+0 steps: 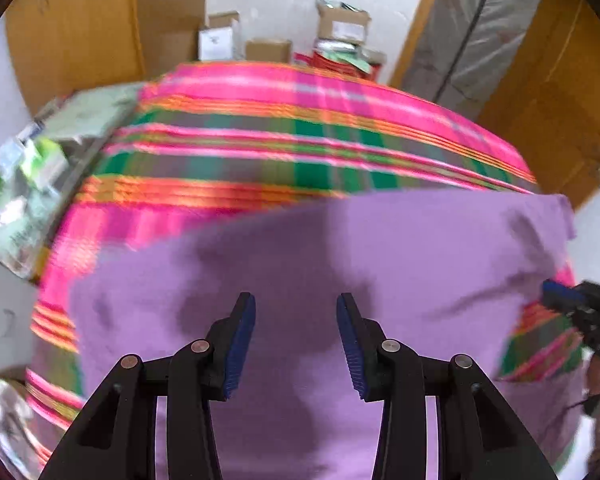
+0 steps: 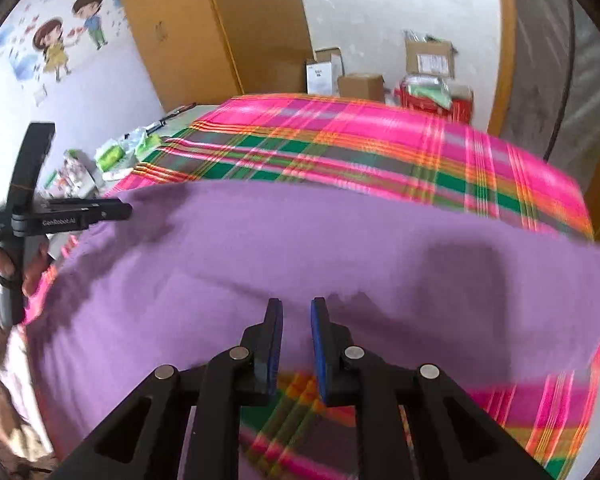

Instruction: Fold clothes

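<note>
Nearest, the left gripper [image 1: 296, 308] hangs spread wide and empty over the purple garment [image 1: 340, 264], which lies flat on the plaid cloth [image 1: 260, 140]. The right gripper [image 2: 297, 312] stands slightly parted, empty. Beyond, cardboard boxes [image 2: 430, 58]; contents unclear.
</note>
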{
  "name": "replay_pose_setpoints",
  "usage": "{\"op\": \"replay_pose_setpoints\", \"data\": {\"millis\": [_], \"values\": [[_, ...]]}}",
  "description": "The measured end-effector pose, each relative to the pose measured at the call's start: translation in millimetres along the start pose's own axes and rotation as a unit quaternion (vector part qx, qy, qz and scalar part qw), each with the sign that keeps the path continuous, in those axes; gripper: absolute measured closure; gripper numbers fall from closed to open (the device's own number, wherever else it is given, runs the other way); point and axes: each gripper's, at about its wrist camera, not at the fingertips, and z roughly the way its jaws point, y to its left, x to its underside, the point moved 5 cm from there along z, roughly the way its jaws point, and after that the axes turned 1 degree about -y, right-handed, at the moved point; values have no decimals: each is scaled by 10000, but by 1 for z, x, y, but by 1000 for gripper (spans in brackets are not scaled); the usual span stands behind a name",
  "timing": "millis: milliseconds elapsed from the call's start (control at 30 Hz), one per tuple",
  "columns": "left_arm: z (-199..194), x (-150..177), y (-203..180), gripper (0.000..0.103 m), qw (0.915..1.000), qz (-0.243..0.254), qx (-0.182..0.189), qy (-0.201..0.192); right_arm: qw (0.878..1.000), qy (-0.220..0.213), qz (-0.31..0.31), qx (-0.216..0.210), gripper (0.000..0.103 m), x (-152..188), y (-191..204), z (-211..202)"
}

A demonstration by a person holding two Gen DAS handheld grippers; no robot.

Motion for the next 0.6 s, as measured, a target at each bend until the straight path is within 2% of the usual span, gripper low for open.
{"op": "replay_pose_setpoints", "data": {"millis": [100, 300, 433, 600], "values": [[6, -10, 17, 59, 9995, 198, -236, -48, 9996, 61, -264, 39, 73, -21, 6, 22], [21, -22, 28, 59, 9961, 815, -340, 5, 9972, 194, -715, 81, 67, -57, 20, 62], [28, -24, 18, 59, 9884, 1502, -239, 51, 9937, 396, -1043, -50, 63, -74, 29, 88], [45, -27, 19, 59, 9839, 1747, -224, 303, 9865, 558, -1526, 181, 62, -86, 34, 113]]}}
